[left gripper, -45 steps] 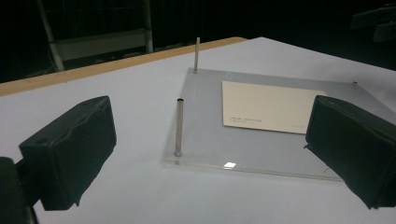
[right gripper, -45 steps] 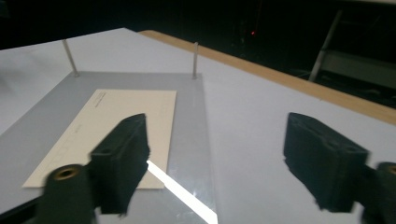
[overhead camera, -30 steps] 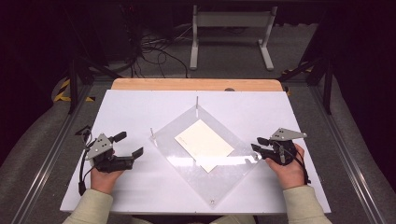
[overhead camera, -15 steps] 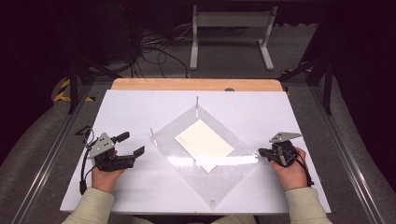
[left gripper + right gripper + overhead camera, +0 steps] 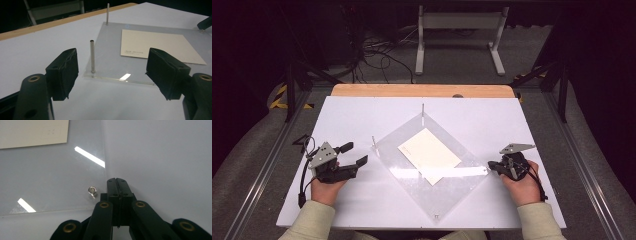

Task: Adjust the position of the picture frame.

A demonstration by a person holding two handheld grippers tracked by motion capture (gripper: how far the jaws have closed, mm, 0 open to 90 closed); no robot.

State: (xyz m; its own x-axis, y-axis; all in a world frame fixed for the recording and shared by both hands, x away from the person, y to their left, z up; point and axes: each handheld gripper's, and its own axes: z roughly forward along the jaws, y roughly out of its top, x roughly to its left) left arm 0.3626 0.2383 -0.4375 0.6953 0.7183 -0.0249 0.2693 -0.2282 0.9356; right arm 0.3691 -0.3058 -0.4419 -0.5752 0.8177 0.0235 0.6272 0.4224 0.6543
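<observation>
1. The right gripper (image 5: 117,181) has its jaws pressed flat together with nothing between them, tips resting at the right corner of the clear acrylic plate (image 5: 462,175), just beside a short metal stud (image 5: 92,190) set in that corner.

2. The left gripper (image 5: 112,72) has just been closing its jaws but they stand apart and hold nothing; they frame a slim upright metal pin (image 5: 92,56) at the plate's left corner without touching it.

3. The plate lies flat as a diamond at the middle of the white table (image 5: 362,115), a second pin (image 5: 422,114) rising at its far corner.

4. A cream sheet of paper (image 5: 429,154) lies on the plate, near its centre; whether it sits on top or under the acrylic is hard to tell.

5. The plate is probably stiff, smooth and slippery, and prone to scratching: best taken by an edge or corner. The paper is light and limp, so pinching a free corner seems the safest hold.
</observation>
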